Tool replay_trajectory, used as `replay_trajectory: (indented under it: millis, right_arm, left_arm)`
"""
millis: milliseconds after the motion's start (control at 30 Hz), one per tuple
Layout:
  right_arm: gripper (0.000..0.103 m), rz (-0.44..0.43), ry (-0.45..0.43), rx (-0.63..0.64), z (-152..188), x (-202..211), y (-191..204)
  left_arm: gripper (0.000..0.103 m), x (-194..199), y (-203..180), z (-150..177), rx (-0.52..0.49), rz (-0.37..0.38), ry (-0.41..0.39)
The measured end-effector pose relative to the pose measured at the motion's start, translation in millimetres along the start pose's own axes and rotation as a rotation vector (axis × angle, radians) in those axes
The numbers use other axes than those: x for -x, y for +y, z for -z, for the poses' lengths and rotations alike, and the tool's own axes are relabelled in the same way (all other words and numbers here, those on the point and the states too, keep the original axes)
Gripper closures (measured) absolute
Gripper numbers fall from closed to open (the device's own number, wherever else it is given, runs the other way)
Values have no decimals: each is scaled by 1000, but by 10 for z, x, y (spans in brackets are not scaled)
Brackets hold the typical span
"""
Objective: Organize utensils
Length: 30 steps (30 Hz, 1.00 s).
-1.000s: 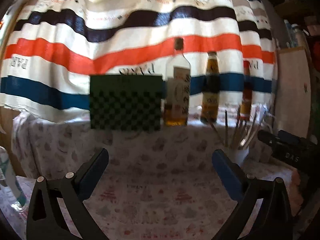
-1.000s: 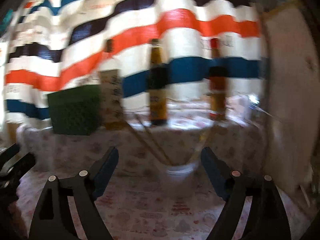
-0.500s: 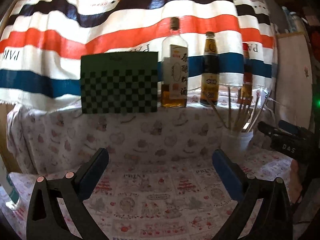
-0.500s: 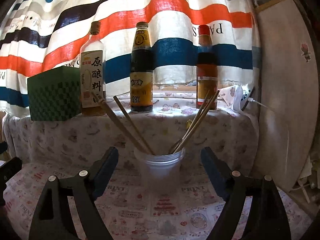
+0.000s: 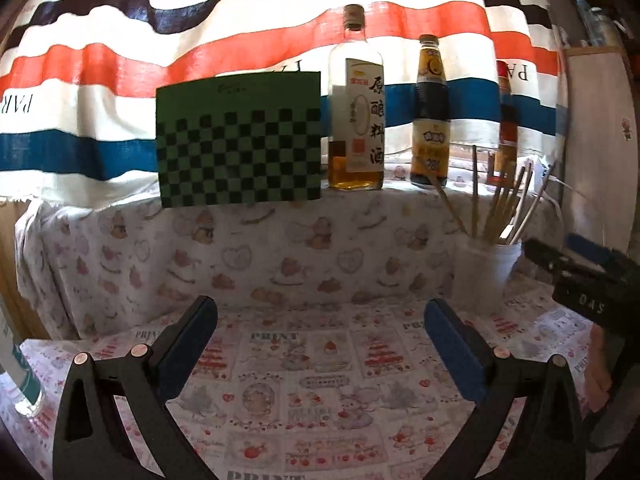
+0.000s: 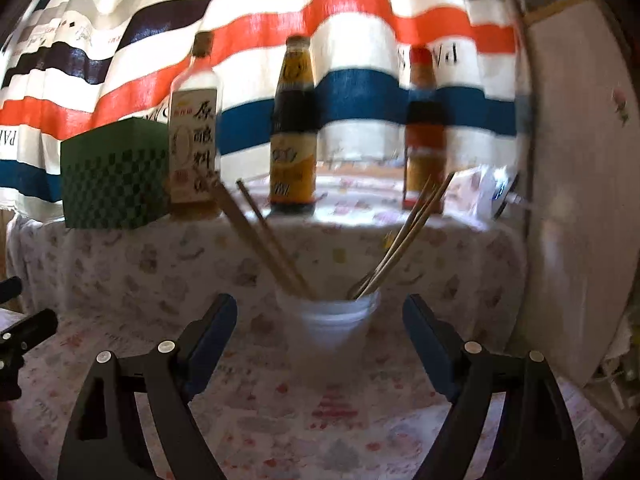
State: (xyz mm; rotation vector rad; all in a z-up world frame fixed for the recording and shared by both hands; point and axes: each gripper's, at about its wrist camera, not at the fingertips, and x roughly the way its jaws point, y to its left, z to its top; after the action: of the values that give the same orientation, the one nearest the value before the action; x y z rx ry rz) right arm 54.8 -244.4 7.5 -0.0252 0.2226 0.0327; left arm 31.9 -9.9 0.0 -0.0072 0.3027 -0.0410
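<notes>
Hovering low over the printed tablecloth [image 6: 320, 420]: right gripper [image 6: 320, 332], jaws spread wide, nothing between them. Aimed straight at white plastic cup [image 6: 328, 320], which sits just ahead of the blue pads, centred in the gap. Holding chopsticks [image 6: 272, 244], upright and fanned: a pair leaning left, several thinner ones leaning right. Right view smeared by motion blur, so count uncertain.

Left gripper [image 5: 320, 344] likewise wide open, empty, pointed at bare cloth well left of the cup. Same cup [image 5: 486, 268] seen from there at far right, sticks splayed in several directions, right gripper's black body just beside it.

Farther out, on the raised cloth-covered ledge: green checkered box [image 5: 240, 140], clear bottle of amber cooking wine [image 5: 356, 120], dark sauce bottle [image 5: 430, 116], red-capped bottle [image 6: 424, 132]. Striped curtain [image 5: 120, 80] behind all. Clear plastic bottle [image 5: 18, 376] at left edge.

No loose utensils visible on the cloth in either view; every stick in sight already stands in the cup. Fits either sticks gathered and the job near done, or a cup about to be taken up and sorted. Not settled by these views.

If the cup is the target: straight approach, pads closing on the walls below the rim, light squeeze given thin plastic, care with the leaning sticks tipping it.
</notes>
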Motion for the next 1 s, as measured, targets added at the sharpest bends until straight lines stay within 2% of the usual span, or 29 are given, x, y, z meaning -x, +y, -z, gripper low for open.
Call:
replay_trajectory:
  millis: [100, 167, 233, 1000]
  right_arm:
    - [16, 2, 26, -3, 22, -31, 5]
    - [16, 34, 40, -9, 26, -59, -3]
    - [14, 64, 55, -17, 27, -84, -14]
    - [13, 25, 43, -21, 31, -31, -26]
  left_arm:
    - [1, 3, 36, -6, 17, -50, -4]
    - [1, 5, 33, -4, 15, -65, -6]
    - [1, 10, 29, -4, 12, -67, -9]
    - [0, 13, 54, -8, 20, -81, -4]
